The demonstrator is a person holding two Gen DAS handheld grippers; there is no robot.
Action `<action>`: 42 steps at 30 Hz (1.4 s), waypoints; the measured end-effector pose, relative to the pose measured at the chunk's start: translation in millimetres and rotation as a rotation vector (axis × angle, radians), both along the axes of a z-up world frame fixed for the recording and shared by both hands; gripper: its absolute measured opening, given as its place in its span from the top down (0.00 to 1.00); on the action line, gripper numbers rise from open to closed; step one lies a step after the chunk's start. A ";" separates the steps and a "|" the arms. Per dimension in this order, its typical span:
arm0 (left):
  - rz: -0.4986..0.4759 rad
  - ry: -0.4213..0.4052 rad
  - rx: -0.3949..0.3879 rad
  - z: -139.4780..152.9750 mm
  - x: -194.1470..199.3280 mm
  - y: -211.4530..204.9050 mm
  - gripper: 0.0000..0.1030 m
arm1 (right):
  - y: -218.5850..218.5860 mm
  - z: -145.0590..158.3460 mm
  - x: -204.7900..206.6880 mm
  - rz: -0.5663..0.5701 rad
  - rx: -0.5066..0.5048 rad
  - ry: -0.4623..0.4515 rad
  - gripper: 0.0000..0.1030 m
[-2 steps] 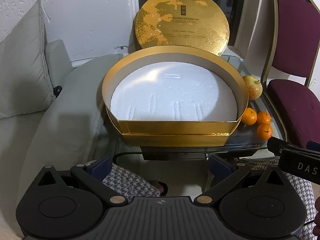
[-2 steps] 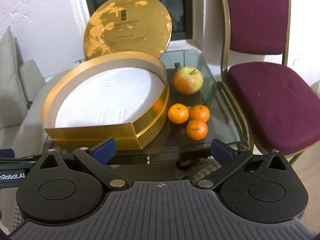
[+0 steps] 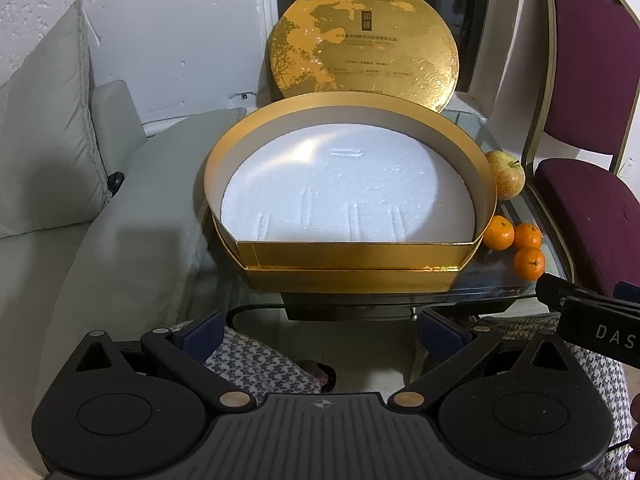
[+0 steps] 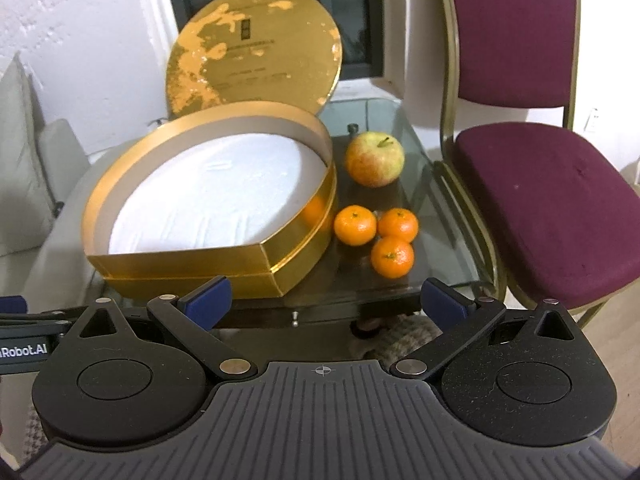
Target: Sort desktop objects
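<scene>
A gold box [image 3: 348, 256] [image 4: 208, 268] with a white foam floor stands open on a glass table [image 4: 436, 256], nothing inside it. Its round gold lid [image 3: 360, 44] [image 4: 256, 52] leans upright behind it. To the right of the box lie an apple [image 3: 506, 174] [image 4: 375, 159] and three mandarins [image 3: 514, 242] [image 4: 378, 238] in a cluster. My left gripper [image 3: 320, 332] hangs open before the table's near edge, facing the box. My right gripper [image 4: 326, 300] is open too, short of the mandarins, with nothing between its blue pads.
A maroon chair [image 3: 580, 152] [image 4: 540, 184] with a gilt frame stands right of the table. A grey sofa with a cushion [image 3: 52, 128] is on the left. A person's checked trouser legs [image 3: 256, 364] and a slippered foot show beneath the left gripper.
</scene>
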State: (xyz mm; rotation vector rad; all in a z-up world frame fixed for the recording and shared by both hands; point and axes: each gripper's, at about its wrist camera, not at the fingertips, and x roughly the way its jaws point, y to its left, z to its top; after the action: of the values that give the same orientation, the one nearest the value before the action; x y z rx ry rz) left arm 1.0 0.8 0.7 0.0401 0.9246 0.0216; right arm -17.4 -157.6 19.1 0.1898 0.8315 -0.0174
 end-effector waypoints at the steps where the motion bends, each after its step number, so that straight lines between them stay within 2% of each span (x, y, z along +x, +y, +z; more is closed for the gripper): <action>1: 0.001 0.002 0.000 0.3 0.4 0.3 0.01 | 0.4 1.5 1.4 0.001 0.002 0.001 0.00; 13: 0.002 -0.007 -0.002 -0.6 -1.5 5.4 0.01 | 5.1 19.1 17.1 0.009 0.023 0.013 0.00; 42: 0.002 0.004 0.005 -3.5 1.9 0.1 0.01 | 5.5 22.0 16.9 0.012 0.024 0.012 0.00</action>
State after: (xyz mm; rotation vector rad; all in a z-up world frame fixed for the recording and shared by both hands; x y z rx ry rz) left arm 2.9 0.9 -2.8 0.0438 0.9288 0.0258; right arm -0.5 -152.1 41.1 0.2077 0.8452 0.0024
